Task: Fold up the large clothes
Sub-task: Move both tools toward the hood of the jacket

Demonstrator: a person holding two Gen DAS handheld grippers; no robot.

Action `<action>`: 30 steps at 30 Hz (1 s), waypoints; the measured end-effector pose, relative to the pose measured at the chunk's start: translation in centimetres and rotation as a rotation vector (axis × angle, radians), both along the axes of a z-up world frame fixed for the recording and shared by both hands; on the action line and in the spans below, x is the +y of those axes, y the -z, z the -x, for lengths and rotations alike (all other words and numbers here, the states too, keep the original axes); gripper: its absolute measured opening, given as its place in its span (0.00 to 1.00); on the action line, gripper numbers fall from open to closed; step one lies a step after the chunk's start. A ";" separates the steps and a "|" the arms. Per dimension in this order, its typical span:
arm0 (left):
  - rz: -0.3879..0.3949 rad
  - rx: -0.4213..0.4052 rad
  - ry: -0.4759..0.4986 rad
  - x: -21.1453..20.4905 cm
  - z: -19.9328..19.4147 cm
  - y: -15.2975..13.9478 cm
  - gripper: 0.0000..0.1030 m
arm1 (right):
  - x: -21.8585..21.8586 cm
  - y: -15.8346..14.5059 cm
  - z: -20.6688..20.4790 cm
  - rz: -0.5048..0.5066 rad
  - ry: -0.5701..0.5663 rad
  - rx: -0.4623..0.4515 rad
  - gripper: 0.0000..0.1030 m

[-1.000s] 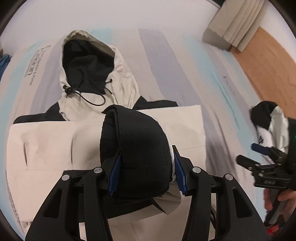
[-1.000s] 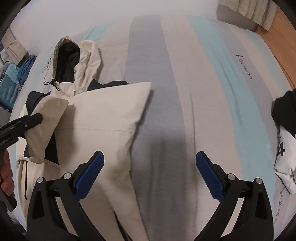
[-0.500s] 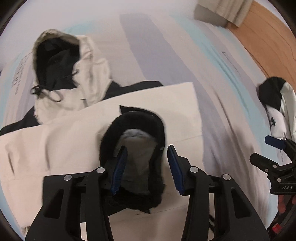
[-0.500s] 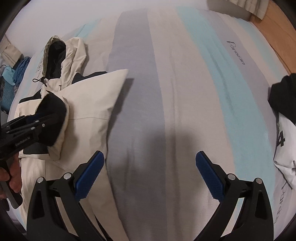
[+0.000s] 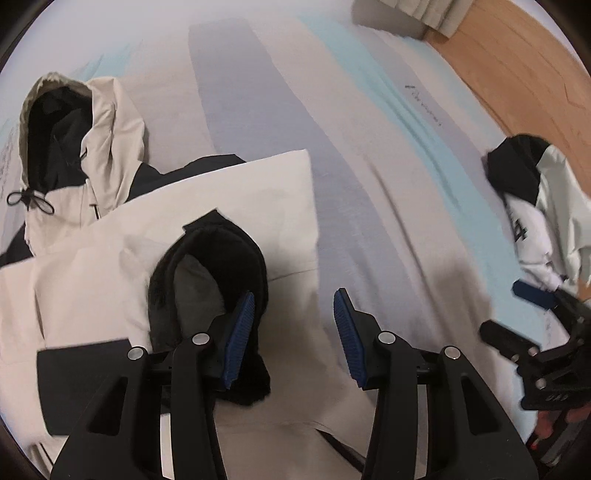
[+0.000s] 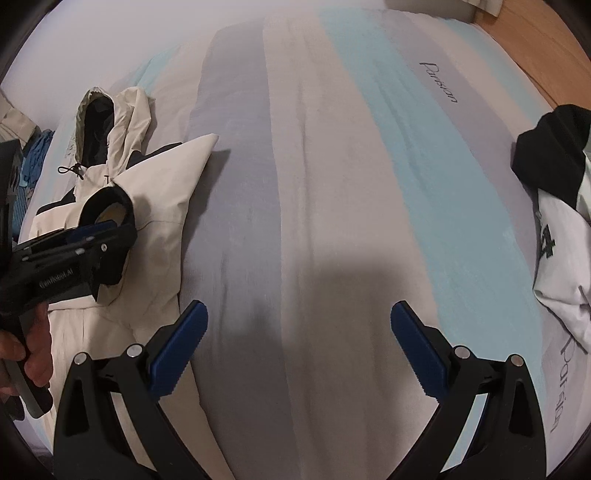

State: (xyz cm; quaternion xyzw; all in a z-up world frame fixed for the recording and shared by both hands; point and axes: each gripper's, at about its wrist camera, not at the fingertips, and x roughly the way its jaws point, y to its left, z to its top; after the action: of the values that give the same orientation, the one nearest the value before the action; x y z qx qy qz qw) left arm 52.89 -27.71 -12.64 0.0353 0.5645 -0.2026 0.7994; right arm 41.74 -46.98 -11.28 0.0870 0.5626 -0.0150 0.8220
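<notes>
The left gripper has its 2 blue-padded jaws spread apart with nothing between them; its left pad sits against the right edge of the black fleece-lined sleeve cuff, which lies open-mouthed on the garment, while the right pad hangs over pale cloth. That cuff belongs to the cream hooded jacket with black lining and black panels, which lies flat on the bed with a sleeve folded across its body, so that a broad cream panel ends in a squared corner toward the middle of the bed. The jacket's hood lies open at the far left, its black drawcord looped beside the collar. The right gripper is also spread wide and holds nothing, hovering over the striped bedspread in grey, beige and light blue bands, just beside the jacket's right edge. In the right wrist view the left gripper appears at the left edge, over the cuff, with the person's left hand wrapped around its handle. Well apart, at the bed's right edge, lies a crumpled white and black printed shirt. Beyond it runs a wooden floor, and pale curtains hang at the top.
</notes>
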 end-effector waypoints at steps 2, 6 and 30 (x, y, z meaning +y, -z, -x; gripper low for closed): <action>0.020 -0.001 -0.021 0.4 0.4 -1.1 0.46 | -0.1 -0.4 0.5 -0.004 -0.006 -0.003 0.93; 0.011 -0.040 -0.049 1.4 1.7 -3.3 0.72 | 0.0 -1.5 1.3 -0.029 -0.021 0.000 0.93; -0.070 -0.059 -0.173 21.1 1.9 -8.8 0.94 | 14.1 -12.6 0.5 0.071 -0.267 -0.089 0.93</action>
State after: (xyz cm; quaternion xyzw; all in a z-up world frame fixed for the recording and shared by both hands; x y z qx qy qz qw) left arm 50.97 -6.60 -3.85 0.0205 0.5485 -0.1119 0.8284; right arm 41.22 -32.85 1.29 -0.0172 0.5312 0.0786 0.8434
